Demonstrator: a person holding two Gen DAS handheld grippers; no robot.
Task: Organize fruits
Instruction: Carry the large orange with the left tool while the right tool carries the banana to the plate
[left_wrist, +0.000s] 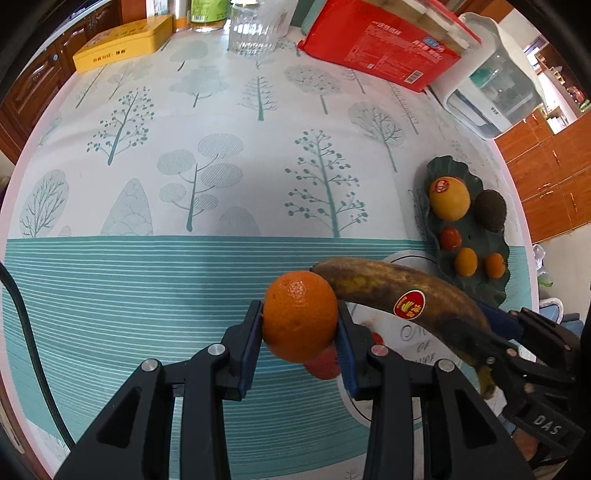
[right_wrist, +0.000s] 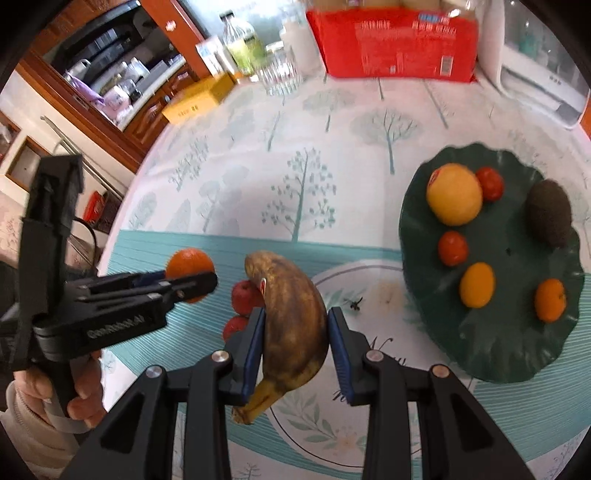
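My left gripper (left_wrist: 300, 324) is shut on an orange (left_wrist: 300, 315), held above the tablecloth; the same orange (right_wrist: 190, 266) shows at left in the right wrist view. My right gripper (right_wrist: 295, 341) is shut on a brown, overripe banana (right_wrist: 293, 325) with a red sticker, and that banana (left_wrist: 402, 295) sits just right of the orange in the left wrist view. A dark green leaf-shaped plate (right_wrist: 436, 321) to the right holds a large yellow-orange fruit (right_wrist: 454, 194), an avocado (right_wrist: 549, 213), small tomatoes and small orange fruits. Small red fruits (right_wrist: 245, 295) lie on the table below the banana.
A white round plate (right_wrist: 373, 280) with leaf print lies under the grippers. At the table's far edge stand a red package (left_wrist: 380, 48), a glass (left_wrist: 255, 33), a yellow tin (left_wrist: 125, 42) and a white appliance (left_wrist: 498, 85). A person's hand (right_wrist: 85, 391) holds the left gripper.
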